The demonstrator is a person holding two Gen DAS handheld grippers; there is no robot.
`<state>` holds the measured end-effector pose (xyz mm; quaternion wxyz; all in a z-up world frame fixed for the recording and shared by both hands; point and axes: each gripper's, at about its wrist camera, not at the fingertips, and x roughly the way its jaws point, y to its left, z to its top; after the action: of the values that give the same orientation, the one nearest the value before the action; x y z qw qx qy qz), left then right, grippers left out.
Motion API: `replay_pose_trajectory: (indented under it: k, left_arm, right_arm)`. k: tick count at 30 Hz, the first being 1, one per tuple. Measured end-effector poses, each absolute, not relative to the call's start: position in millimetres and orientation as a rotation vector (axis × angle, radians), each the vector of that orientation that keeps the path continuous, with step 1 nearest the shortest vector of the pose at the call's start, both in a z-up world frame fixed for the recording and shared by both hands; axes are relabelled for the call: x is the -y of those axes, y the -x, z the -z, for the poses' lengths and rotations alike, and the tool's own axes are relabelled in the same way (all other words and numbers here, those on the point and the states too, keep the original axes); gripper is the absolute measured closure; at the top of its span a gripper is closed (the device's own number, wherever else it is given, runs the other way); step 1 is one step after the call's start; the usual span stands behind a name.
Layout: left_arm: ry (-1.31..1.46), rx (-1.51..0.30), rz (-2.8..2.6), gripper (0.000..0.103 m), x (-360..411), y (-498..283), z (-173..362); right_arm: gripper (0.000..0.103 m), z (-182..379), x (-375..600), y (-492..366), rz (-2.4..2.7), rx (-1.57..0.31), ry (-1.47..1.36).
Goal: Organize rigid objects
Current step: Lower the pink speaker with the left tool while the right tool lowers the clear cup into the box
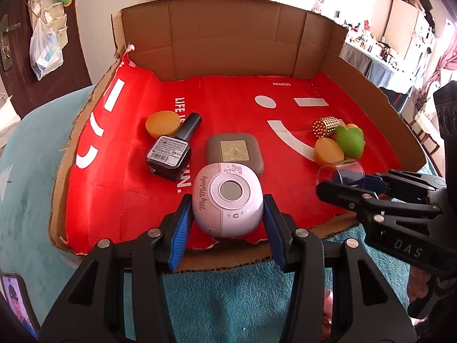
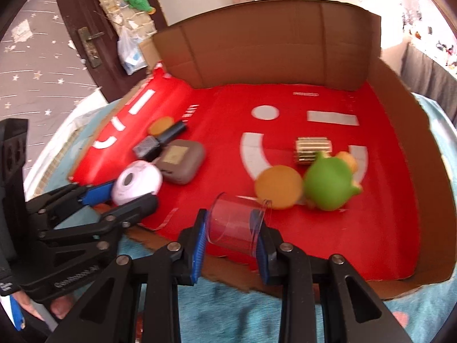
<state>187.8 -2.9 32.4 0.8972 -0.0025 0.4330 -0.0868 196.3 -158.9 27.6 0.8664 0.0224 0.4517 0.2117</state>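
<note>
My left gripper is shut on a pink "My Melody" speaker near the front edge of the red cardboard tray. My right gripper is shut on a clear plastic cup lying on its side; it also shows in the left wrist view. A grey case, a black bottle and an orange disc lie behind the speaker. At the right lie a second orange disc, a green toy and a gold perforated cylinder.
The tray has cardboard walls at the back and right. It rests on a teal cloth. A phone lies at the lower left. A door and a cluttered table stand beyond.
</note>
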Motion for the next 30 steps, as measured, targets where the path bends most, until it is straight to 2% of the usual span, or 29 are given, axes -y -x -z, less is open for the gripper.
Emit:
replay_pose_trajectory:
  k: [30]
  left_arm:
    - [0.035,-0.853,0.149,0.057,-2.3,-214.6,-34.4]
  right_arm:
    - [0.071,-28.1,167.9,-215.7,-0.310,-0.876,0.007]
